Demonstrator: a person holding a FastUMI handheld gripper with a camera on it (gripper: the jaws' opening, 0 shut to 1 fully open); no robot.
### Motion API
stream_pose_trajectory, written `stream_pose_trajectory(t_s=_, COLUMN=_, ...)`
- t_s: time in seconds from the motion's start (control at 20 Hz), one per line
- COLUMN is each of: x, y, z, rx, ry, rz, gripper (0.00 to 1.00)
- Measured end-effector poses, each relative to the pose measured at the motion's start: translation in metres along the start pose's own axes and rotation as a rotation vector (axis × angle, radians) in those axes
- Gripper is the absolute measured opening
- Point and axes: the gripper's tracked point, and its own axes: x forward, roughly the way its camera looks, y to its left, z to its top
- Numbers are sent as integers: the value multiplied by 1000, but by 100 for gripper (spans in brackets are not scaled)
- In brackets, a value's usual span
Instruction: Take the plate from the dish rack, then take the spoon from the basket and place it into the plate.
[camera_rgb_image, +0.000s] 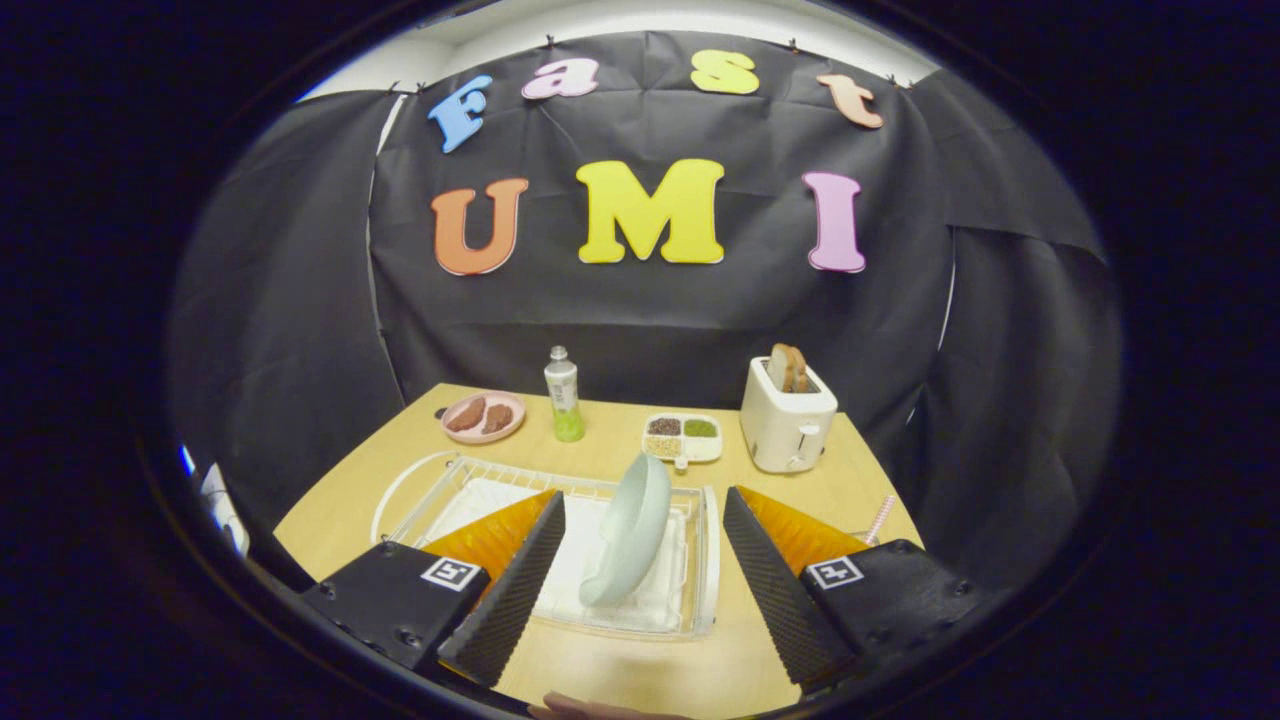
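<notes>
A pale green plate (630, 530) stands on edge in the wire dish rack (440, 490), leaning slightly, on the wooden table. My gripper (640, 585) is open and hovers above the rack's near end. The plate sits between my two fingers (515, 590) without touching either. A pink-striped handle (880, 517) pokes up just beyond the right finger; I cannot tell what it belongs to.
Beyond the rack stand a pink plate with two brown pieces (483, 416), a bottle with green liquid (563, 396), a small divided tray of grains (683, 437) and a white toaster holding bread (787, 420). The table (620, 680) has bare wood near me.
</notes>
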Motion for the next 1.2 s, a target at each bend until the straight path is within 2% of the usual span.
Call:
stream_pose_trajectory(t_s=0.35, x=32, y=17, z=1, rx=-32, ry=210, rz=2, gripper=100)
stream_pose_trajectory(t_s=0.6, x=78, y=-1, z=-13, rx=-25, ry=421, rz=-101, gripper=100)
stream_pose_trajectory(t_s=0.75, x=103, y=-14, z=-15, rx=-3, ry=546, rz=-165, gripper=76)
stream_pose_trajectory(t_s=0.8, x=110, y=-10, z=-14, rx=15, ry=580, rz=-162, gripper=66)
stream_pose_trajectory(t_s=0.85, x=114, y=-3, z=-17, rx=27, ry=619, rz=-152, gripper=62)
stream_pose_trajectory(t_s=0.9, x=116, y=2, z=-19, rx=15, ry=656, rz=-146, gripper=51)
stream_pose_trajectory(t_s=1.05, x=123, y=0, z=-15, rx=-106, ry=688, rz=-229, gripper=43)
stream_pose_trajectory(t_s=1.1, x=123, y=-3, z=-12, rx=-168, ry=699, rz=-269, gripper=38)
stream_pose_trajectory(t_s=1.15, x=123, y=-3, z=-12, rx=-202, ry=710, rz=-302, gripper=28)
stream_pose_trajectory(t_s=1.2, x=123, y=-3, z=-12, rx=-244, ry=715, rz=-341, gripper=26)
